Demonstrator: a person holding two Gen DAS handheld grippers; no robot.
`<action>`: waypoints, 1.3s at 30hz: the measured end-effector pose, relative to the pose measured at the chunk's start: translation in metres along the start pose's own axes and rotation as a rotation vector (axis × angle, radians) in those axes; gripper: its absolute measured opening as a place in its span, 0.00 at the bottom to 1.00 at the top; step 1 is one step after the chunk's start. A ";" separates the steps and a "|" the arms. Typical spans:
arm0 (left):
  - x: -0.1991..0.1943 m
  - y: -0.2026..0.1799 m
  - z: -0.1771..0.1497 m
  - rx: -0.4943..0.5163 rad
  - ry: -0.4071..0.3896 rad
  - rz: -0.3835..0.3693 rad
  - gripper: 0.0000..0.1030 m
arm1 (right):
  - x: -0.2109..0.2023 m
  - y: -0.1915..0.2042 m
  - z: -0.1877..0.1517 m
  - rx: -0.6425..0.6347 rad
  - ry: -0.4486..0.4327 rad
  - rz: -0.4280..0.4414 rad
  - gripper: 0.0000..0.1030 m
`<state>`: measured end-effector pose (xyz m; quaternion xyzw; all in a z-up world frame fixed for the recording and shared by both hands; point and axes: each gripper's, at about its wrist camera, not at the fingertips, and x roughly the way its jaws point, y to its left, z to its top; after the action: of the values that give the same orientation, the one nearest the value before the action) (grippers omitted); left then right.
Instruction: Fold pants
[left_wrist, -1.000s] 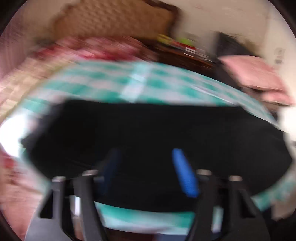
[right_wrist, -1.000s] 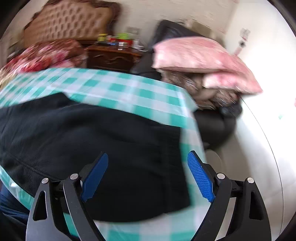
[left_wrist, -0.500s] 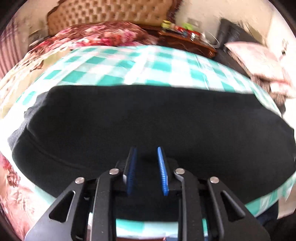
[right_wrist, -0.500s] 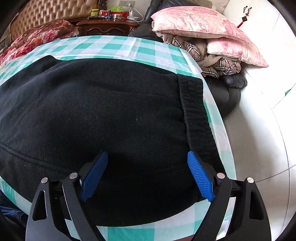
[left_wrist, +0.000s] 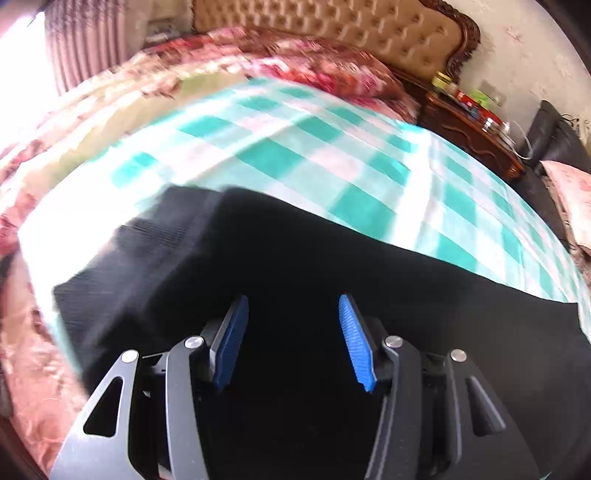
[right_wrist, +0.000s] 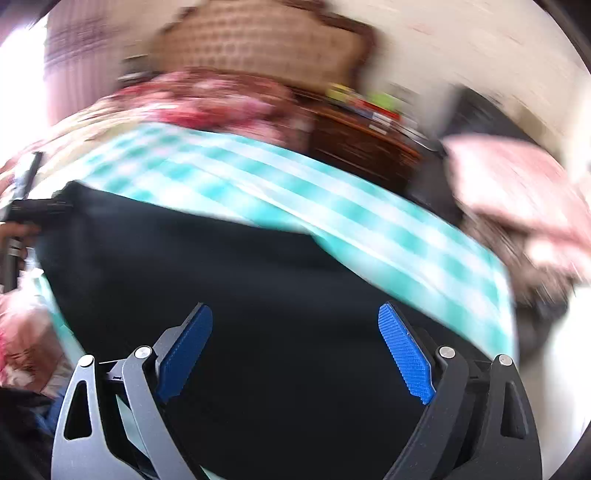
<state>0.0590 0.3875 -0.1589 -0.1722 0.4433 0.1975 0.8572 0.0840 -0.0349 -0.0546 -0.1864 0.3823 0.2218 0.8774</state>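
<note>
While the black pants (left_wrist: 295, 266) lie spread flat across the near side of the teal-checked cloth (left_wrist: 332, 147), the left gripper (left_wrist: 291, 339) hangs over their dark fabric, jaws opening and gripping nothing. Over the same pants (right_wrist: 258, 288), the right gripper (right_wrist: 295, 350) is also opening, at its widest and empty. Beyond the checked cloth (right_wrist: 295, 192) stands a tufted headboard (left_wrist: 332, 29).

Black pants (left_wrist: 295, 280) spread flat across green-checked cloth (left_wrist: 332, 155).
</note>
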 end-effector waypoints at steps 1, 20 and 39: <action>-0.009 0.001 -0.001 0.017 -0.019 0.029 0.49 | 0.014 0.018 0.015 -0.028 0.014 0.024 0.85; -0.003 0.020 -0.008 0.018 -0.014 0.185 0.26 | 0.172 0.175 0.071 -0.183 0.152 0.142 0.72; 0.002 0.016 -0.007 0.029 -0.022 0.179 0.27 | 0.162 0.197 0.106 -0.163 0.075 0.149 0.73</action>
<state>0.0474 0.3983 -0.1660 -0.1172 0.4503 0.2685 0.8434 0.1400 0.2216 -0.1402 -0.2365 0.4085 0.3094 0.8255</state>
